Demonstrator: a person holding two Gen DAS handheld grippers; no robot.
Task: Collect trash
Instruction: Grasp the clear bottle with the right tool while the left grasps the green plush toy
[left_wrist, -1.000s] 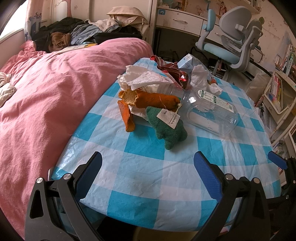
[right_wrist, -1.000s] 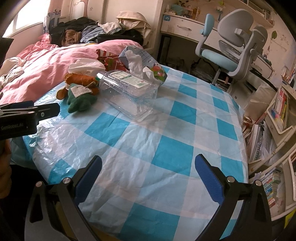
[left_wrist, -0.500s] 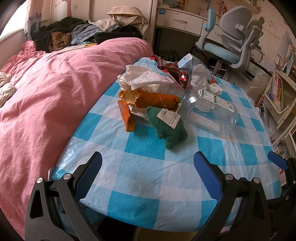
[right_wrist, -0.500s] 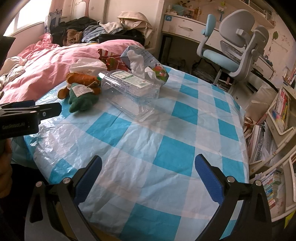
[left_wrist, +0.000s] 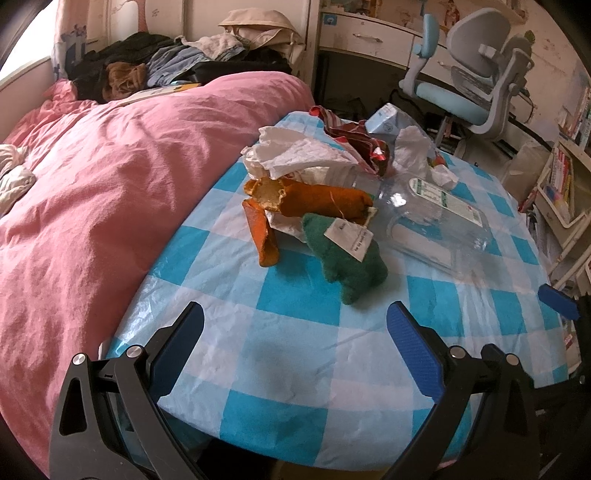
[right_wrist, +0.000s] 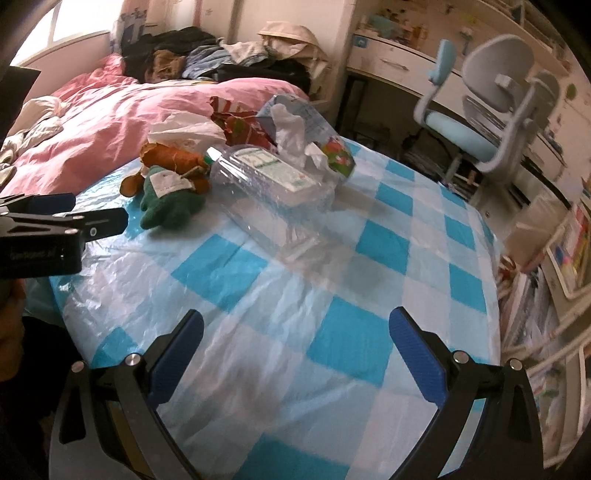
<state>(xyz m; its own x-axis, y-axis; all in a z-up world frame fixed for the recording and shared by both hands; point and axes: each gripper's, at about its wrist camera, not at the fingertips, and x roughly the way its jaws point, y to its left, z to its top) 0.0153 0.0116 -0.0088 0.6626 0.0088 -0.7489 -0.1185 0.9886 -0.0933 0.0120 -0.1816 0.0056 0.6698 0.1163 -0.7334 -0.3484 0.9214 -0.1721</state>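
Trash lies piled at the far side of a table with a blue-and-white checked cloth (left_wrist: 295, 295): orange peel (left_wrist: 262, 229), a green plush toy (left_wrist: 347, 258) with a paper tag, a crushed clear plastic bottle (left_wrist: 436, 218), crumpled white paper (left_wrist: 295, 155), a red wrapper (left_wrist: 354, 140) and a light blue tissue pack (right_wrist: 295, 110). My left gripper (left_wrist: 295, 339) is open over the table's near edge, short of the toy. My right gripper (right_wrist: 295, 347) is open above bare cloth, with the bottle (right_wrist: 273, 184) well ahead of it. Both hold nothing.
A bed with a pink duvet (left_wrist: 110, 184) and heaped clothes lies along the left. A grey and blue desk chair (left_wrist: 476, 88) and a desk stand behind the table. Shelves of books (right_wrist: 561, 258) crowd the right side. The left gripper's body (right_wrist: 55, 232) shows at the right wrist view's left edge.
The right wrist view has shifted slightly, with the trash pile now a little lower and more to the right in frame. The left gripper has barely moved. Both stayed open.
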